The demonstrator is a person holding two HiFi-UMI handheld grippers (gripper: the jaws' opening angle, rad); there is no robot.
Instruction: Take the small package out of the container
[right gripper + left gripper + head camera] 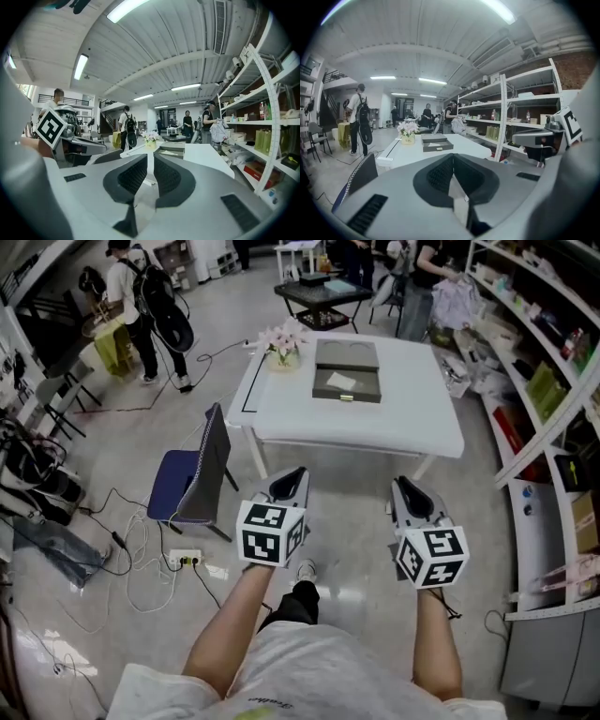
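A dark grey container [347,371] lies open on the white table [403,418], its lid folded back. A small pale package [340,382] rests in its near half. Both grippers are held over the floor, well short of the table. My left gripper [289,476] points at the table with its jaws closed tip to tip and nothing between them. My right gripper [410,486] has a narrow gap between its jaws and holds nothing. The left gripper view shows the container [436,143] far ahead, beyond the gripper [452,157]. The right gripper view shows the container [171,150] past the gripper [150,159].
A vase of pink flowers [284,343] stands at the table's far left corner. A blue chair [192,479] is left of the table, with cables and a power strip [185,559] on the floor. Shelves [553,381] line the right side. People stand further back.
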